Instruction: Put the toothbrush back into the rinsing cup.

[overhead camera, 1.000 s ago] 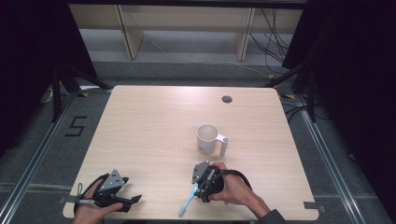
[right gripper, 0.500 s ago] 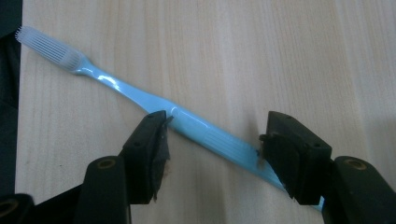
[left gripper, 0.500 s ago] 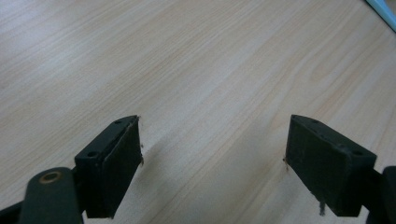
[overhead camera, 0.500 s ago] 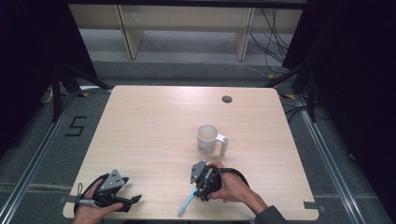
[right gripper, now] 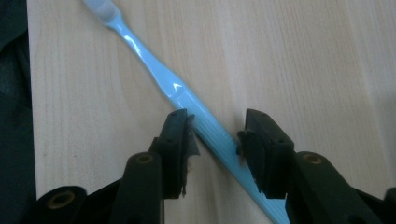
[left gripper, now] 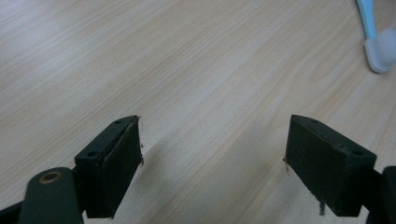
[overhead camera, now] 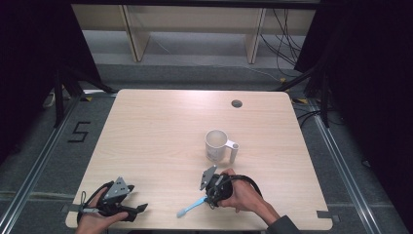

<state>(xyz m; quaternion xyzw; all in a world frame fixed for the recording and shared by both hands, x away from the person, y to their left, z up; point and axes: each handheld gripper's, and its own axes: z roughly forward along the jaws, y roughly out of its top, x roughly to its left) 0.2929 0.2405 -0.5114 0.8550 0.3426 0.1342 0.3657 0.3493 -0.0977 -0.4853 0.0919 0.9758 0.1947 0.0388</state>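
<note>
Step in hand: we are closing the right gripper (right gripper: 215, 135) on the light blue toothbrush (right gripper: 187, 100), which is lying flat on the tabletop (overhead camera: 160, 131) close to its near edge, a little right of the middle.
Right gripper: its jaws have just been closing, and they are now straddling the ribbed part of the handle; the handle is running aslant between them and the pads look to be touching it at each side, though we cannot quite tell whether they are pressing yet.
Toothbrush: in the high view its head (overhead camera: 181, 213) is pointing toward the near left corner, away from the white mug (overhead camera: 217, 145).
Mug: it is standing upright near the middle of the tabletop, just beyond the right hand (overhead camera: 243, 197), handle turned to the right.
Left gripper (overhead camera: 119, 207): we are resting it by the near left corner, jaws wide apart with bare wood between them.
Next move: we judge it calls for finishing the squeeze, then lifting the brush clear; since the handle is sitting slantwise in the jaws, a firm grip is needed or it may swivel.
</note>
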